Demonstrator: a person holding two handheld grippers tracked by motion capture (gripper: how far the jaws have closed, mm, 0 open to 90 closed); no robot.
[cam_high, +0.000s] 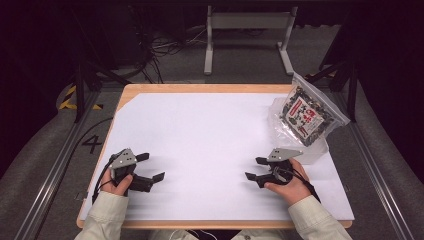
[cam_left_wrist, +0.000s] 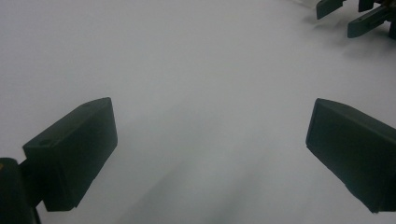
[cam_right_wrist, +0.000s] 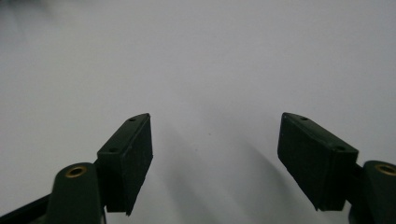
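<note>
Both grippers at rest on the white sheet; bag at far right.

We hold the left gripper (cam_high: 151, 167) and right gripper (cam_high: 256, 168) with jaws spread, gripping nothing. The clear bag (cam_high: 306, 116) lies nearest the right gripper, its long axis running diagonally towards the table's far-right corner.

A smooth, matt white paper sheet (cam_high: 210, 145) was laid over the pale wooden table (cam_high: 200, 88), whose bare rim showed at the far edge. At the far right, a glossy, crinkled clear plastic bag (cam_high: 306, 117) with a printed label was seen. The left gripper (cam_high: 150, 167) and right gripper (cam_high: 255, 168) were made of matt black plastic, each topped by a dull grey plate. Brass-coloured inserts were set beside the right gripper's jaws.
</note>
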